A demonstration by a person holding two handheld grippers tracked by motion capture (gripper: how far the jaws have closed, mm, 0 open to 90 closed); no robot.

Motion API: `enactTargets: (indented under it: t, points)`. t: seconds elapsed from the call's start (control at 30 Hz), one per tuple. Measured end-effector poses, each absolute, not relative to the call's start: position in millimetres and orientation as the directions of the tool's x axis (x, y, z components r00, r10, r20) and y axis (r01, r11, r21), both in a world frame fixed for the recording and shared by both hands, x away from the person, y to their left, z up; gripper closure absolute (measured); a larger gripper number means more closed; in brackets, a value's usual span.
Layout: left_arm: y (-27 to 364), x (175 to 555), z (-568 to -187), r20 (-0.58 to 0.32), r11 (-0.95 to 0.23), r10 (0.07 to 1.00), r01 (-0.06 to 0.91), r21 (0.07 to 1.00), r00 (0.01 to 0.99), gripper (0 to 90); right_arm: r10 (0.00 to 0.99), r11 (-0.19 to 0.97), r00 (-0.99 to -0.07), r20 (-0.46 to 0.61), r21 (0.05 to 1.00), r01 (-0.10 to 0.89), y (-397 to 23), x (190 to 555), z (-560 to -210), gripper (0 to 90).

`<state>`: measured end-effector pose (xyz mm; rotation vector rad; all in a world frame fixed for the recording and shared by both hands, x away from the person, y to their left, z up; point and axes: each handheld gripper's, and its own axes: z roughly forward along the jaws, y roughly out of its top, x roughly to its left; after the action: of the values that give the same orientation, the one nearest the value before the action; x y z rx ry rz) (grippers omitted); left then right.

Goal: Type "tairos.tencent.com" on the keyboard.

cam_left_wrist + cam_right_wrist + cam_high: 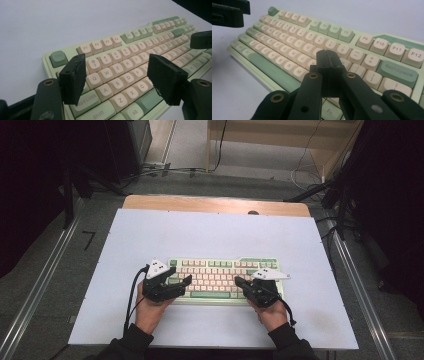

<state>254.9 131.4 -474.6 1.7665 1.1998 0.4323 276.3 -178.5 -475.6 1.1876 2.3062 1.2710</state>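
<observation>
From above, a green and cream keyboard (222, 277) lies mid-table on the white mat (210, 240), the left gripper (186, 281) and right gripper (238, 282) over its ends. The left gripper view shows jaws spread above the letter keys. The right gripper view shows jaws pressed together, empty.

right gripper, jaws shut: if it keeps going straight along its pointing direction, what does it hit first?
Most likely the cream keycaps of the pale green keyboard. The right gripper has its shut jaws aimed at the right-hand letter keys, about the row with the O and P keys. Depth is unclear, so the exact key is uncertain.
</observation>
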Motion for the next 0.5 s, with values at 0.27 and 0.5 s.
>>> enactTargets:
  t: [0.27, 0.5]
  points:
    - [133.4, 251.4, -476.0, -0.195, -0.094, 0.87, 0.539, 0.837, 0.454, 33.4, 0.757, 0.306, -0.637, 0.146, 0.782, 0.543, -176.7, 275.2, -480.6, 87.6]
    - [136.7, 250.2, -476.9, -0.206, -0.082, 0.87, 0.544, 0.835, 0.447, 33.4, 0.755, 0.307, -0.637, 0.154, 0.776, 0.552, -175.4, 275.7, -483.2, 87.5]
